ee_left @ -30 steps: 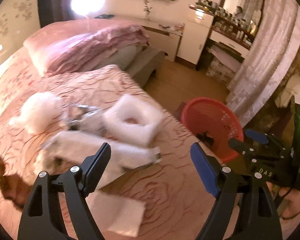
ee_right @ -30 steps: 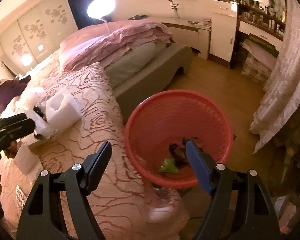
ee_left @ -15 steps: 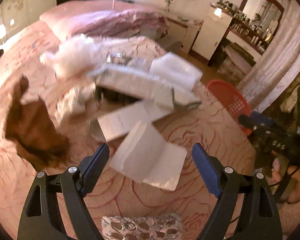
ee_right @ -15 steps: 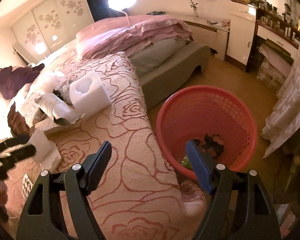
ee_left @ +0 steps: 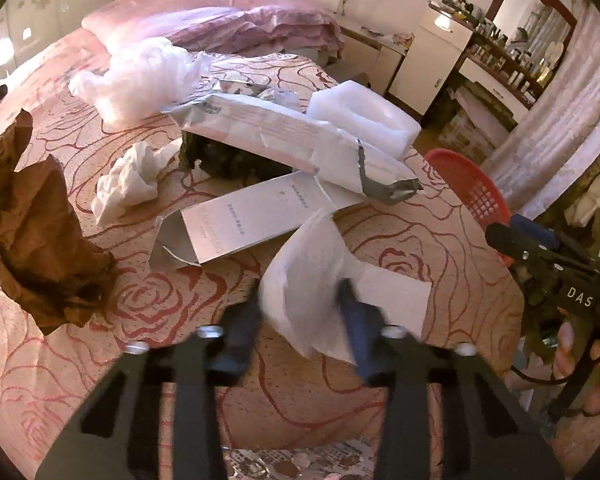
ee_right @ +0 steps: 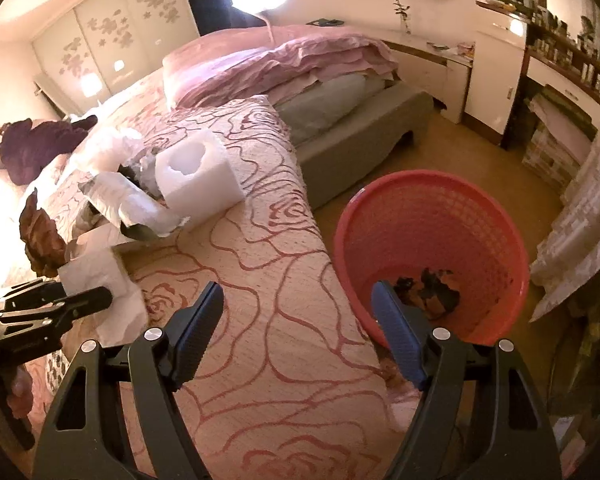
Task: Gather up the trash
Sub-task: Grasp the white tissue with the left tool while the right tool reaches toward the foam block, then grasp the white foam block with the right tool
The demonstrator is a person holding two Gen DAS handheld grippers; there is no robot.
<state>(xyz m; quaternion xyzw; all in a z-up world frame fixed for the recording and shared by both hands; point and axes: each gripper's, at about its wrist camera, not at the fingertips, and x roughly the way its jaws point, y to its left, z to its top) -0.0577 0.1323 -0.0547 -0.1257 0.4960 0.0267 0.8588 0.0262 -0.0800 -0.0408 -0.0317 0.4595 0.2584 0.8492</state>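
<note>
My left gripper is shut on a folded white paper sheet that lies on the rose-patterned bed; it also shows in the right wrist view. Behind it lie a flattened white carton, a long white mailer bag, a crumpled tissue, crumpled brown paper, white plastic wrap and a white foam block. My right gripper is open and empty, between the bed edge and the red trash basket, which holds dark scraps.
A blister pack lies on the bed just under my left gripper. Pink bedding is piled at the head of the bed. A white cabinet, cluttered shelves and a curtain stand beyond the wooden floor.
My left gripper moved down over the white paper sheet and closed on it. My right gripper drifted left, so the basket now sits farther right in its view.
</note>
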